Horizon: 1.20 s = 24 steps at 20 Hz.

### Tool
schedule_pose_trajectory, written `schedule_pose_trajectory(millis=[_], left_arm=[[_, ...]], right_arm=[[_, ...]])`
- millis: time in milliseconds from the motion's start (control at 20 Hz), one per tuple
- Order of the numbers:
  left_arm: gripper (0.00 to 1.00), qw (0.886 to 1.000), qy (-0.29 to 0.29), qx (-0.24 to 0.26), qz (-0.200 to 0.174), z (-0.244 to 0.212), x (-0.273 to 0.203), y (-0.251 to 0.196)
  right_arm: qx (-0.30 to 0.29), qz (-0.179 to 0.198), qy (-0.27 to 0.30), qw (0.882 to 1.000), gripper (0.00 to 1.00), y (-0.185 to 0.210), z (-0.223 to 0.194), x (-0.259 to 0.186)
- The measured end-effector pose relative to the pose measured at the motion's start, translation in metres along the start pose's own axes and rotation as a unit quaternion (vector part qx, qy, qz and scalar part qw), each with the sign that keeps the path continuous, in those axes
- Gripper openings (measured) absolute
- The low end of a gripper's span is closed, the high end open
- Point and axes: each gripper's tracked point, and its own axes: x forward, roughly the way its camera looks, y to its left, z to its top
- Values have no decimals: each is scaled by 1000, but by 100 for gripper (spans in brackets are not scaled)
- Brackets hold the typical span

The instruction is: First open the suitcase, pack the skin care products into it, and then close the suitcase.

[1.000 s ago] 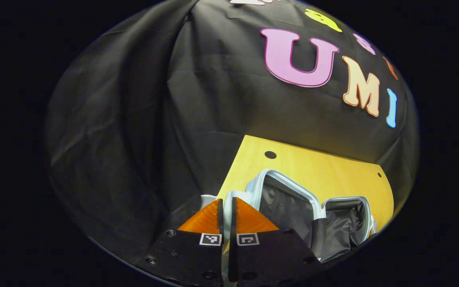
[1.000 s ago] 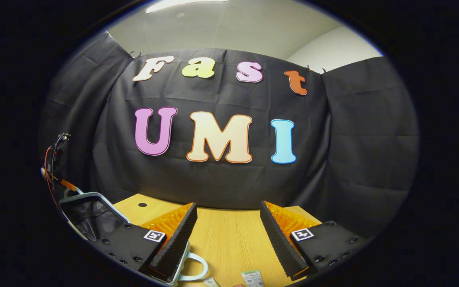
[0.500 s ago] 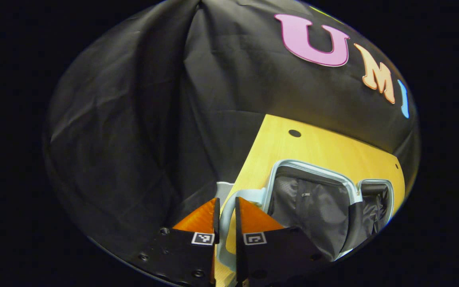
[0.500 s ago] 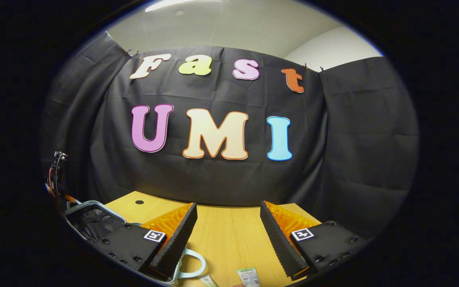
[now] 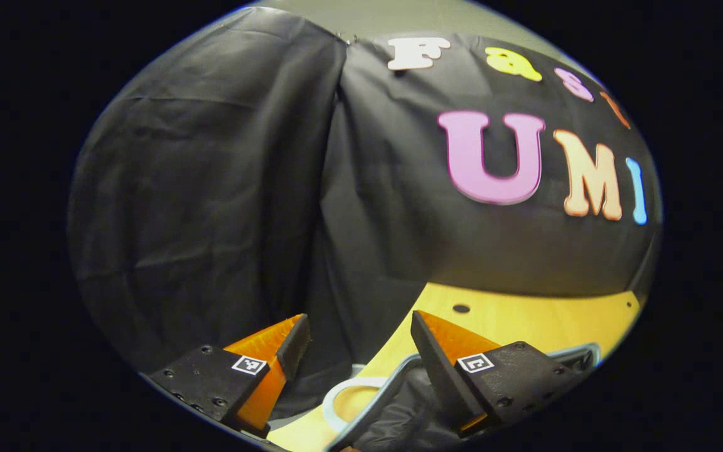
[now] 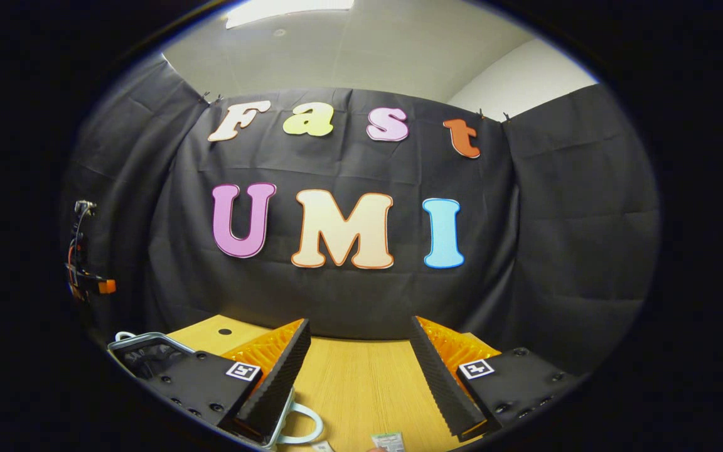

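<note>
- The left gripper has its jaws spread wide with nothing between them, poised above the near-left corner of the table.
- Below it lies the suitcase, lid open, its dark lining showing inside a pale rim; the pale handle loops out just beside that rim, under the gap in the jaws.
- The right gripper is also wide open and grips nothing, aimed along the bare tabletop toward the back wall.
- In the right gripper view the open case sits at the far left, its rim partly hidden behind that gripper's left finger, and a second pale handle pokes out under the finger.
- The skin care products are barely seen: a small packet edge on the table at the bottom of the right gripper view, near the jaws. How many there are cannot be told.
- My read: opening looks done, and packing comes next.
- To do it well, tip the right gripper down so that the packet sits fully between the fingers before closing.
- Close across the packet's narrow side; a flat item may slide on the wood, so come in low and square.
- Keep the left gripper off the lid so it does not fall shut, and carry the packet over the rim, not into it.
</note>
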Motion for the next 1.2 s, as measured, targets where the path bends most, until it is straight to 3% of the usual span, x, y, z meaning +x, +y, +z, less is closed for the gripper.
schedule_pose_trajectory(millis=[150, 400, 950, 1200], left_arm=[[95, 999, -42, -19, -22, 41, -35, -41], [94, 994, -90, -45, -39, 71, -75, -82], [94, 991, -89, -7, -102, 60, -155, -199], [94, 988, -71, -1, -137, 43, -185, -251]], right_arm=[[7, 12, -11, 1000, 98, -8, 8, -3], [10, 28, -29, 999, 98, -30, 21, -8], [34, 41, -41, 998, 98, -84, 23, -11], [42, 46, -19, 998, 98, -104, 6, -13]])
